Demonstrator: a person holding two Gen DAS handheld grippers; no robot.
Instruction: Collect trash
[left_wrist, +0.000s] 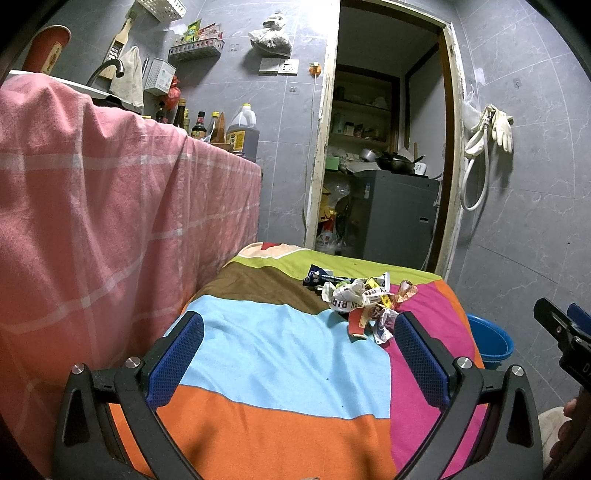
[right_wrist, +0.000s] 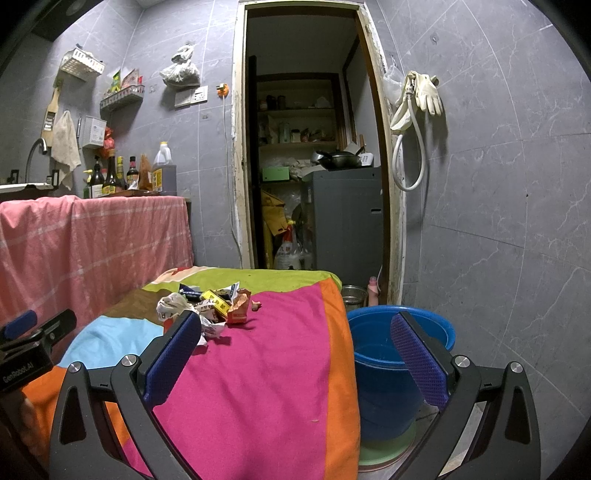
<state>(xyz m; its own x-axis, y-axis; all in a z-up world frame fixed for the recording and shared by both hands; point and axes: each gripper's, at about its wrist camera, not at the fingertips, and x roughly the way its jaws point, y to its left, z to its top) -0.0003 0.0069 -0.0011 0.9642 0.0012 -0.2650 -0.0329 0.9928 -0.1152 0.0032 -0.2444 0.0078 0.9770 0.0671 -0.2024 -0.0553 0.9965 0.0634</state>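
A pile of crumpled wrappers and paper scraps (left_wrist: 364, 301) lies on a table draped in a colour-block cloth (left_wrist: 280, 354); it also shows in the right wrist view (right_wrist: 210, 306). My left gripper (left_wrist: 299, 350) is open and empty, just short of the pile, which sits ahead and right by its right fingertip. My right gripper (right_wrist: 295, 350) is open and empty, with the pile just beyond its left finger (right_wrist: 173, 354). A blue bucket (right_wrist: 388, 362) stands on the floor at the table's right side, seen between my right fingers.
A counter draped in pink cloth (left_wrist: 92, 221) stands close on the left, with bottles (right_wrist: 122, 177) on top. An open doorway (right_wrist: 306, 166) lies ahead. A hose and gloves (right_wrist: 417, 110) hang on the right wall. A small metal pot (right_wrist: 352, 295) sits behind the bucket.
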